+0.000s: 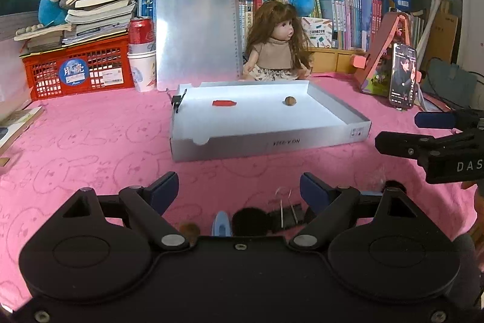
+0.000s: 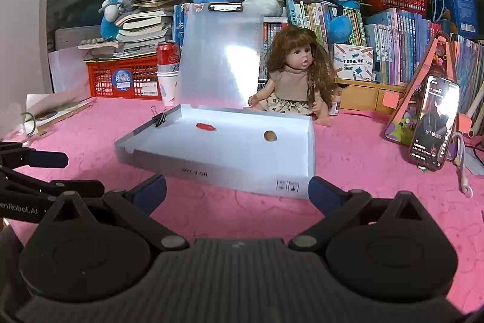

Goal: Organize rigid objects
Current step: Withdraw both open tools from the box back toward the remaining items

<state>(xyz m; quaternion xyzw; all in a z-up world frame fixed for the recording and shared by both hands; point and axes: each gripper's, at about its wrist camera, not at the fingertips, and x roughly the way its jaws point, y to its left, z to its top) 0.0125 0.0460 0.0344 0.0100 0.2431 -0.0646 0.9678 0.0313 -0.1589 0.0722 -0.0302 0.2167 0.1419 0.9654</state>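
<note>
- i see the shallow white cardboard tray (image 1: 341, 114) lying flat on the pink tablecloth (image 1: 90, 141), ahead of both grippers and touching neither.
- inside the tray lie a small red piece (image 1: 224, 103) toward the back left and a small round brown object (image 1: 289, 101) toward the back right, well apart from each other.
- a black binder clip (image 2: 161, 117) is clamped on the tray's left wall, near the back corner.
- just in front of my left gripper (image 1: 239, 186), on the cloth, sits a loose cluster: another binder clip (image 1: 287, 212) with its wire handles up, a dark round thing (image 1: 249, 221), a light blue piece (image 1: 222, 224) and a brownish bit (image 1: 190, 229); the gripper body partly hides them, so i cannot name them more closely.
- my left gripper's jaws stand wide apart, released, with nothing between the blue pads (image 1: 165, 186).
- my right gripper (image 2: 237, 191) is likewise spread wide and empty, over bare cloth before the tray's near wall.
- each gripper shows at the edge of the other's view, side by side.
- behind the tray a doll (image 1: 278, 44) sits beside an upright translucent clipboard (image 1: 196, 35).
- further left stand a red can (image 1: 140, 31) on stacked paper cups and a red crate (image 1: 78, 68).
- to the right a lit phone (image 2: 435, 123) leans on a stand.
</note>
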